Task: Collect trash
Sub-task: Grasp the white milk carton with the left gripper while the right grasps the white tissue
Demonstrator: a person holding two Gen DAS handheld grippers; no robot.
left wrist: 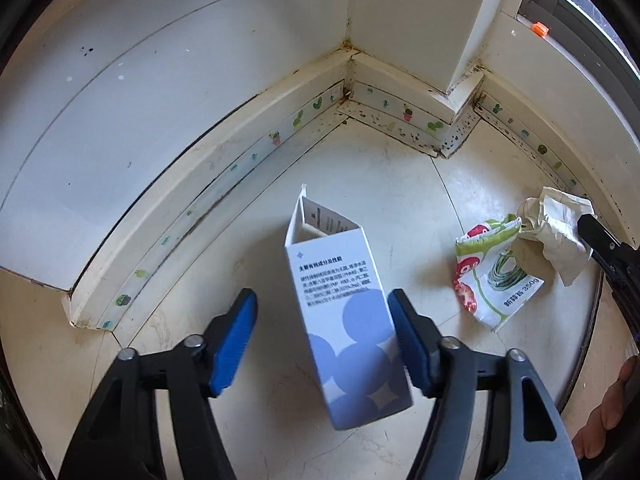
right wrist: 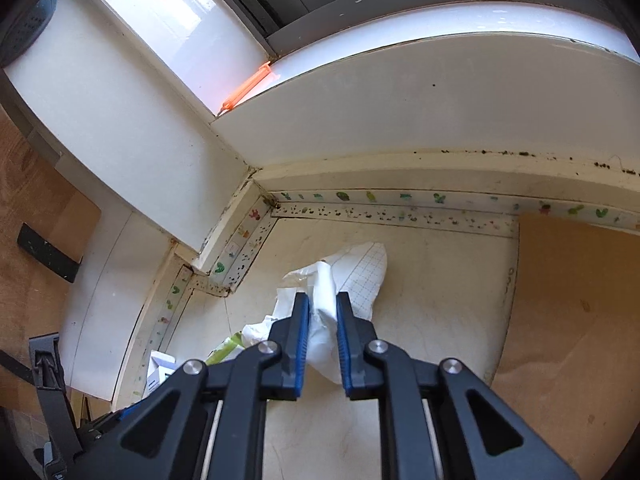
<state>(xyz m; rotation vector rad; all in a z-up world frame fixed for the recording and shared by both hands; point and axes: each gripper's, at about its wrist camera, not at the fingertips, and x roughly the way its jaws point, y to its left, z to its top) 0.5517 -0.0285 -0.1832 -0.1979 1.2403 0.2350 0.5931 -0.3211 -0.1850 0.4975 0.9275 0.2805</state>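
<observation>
A white and blue carton [left wrist: 344,320] with an open top lies on the pale floor between the fingers of my left gripper [left wrist: 322,308]. The jaws are open: the right pad is at the carton's side, the left pad stands well clear of it. A green and white snack bag [left wrist: 496,272] lies to the right, next to crumpled white paper [left wrist: 556,224]. My right gripper [right wrist: 322,304] is shut on that crumpled paper [right wrist: 352,276] low over the floor. The carton [right wrist: 160,368] and the bag [right wrist: 226,350] show at the lower left of the right wrist view.
The floor meets a white skirting with cactus-patterned tape [left wrist: 280,136] in a stepped corner [left wrist: 452,136]. A window sill with an orange clip [right wrist: 246,88] runs above. A brown mat [right wrist: 572,320] lies on the right. Wooden furniture [right wrist: 36,216] stands at the left.
</observation>
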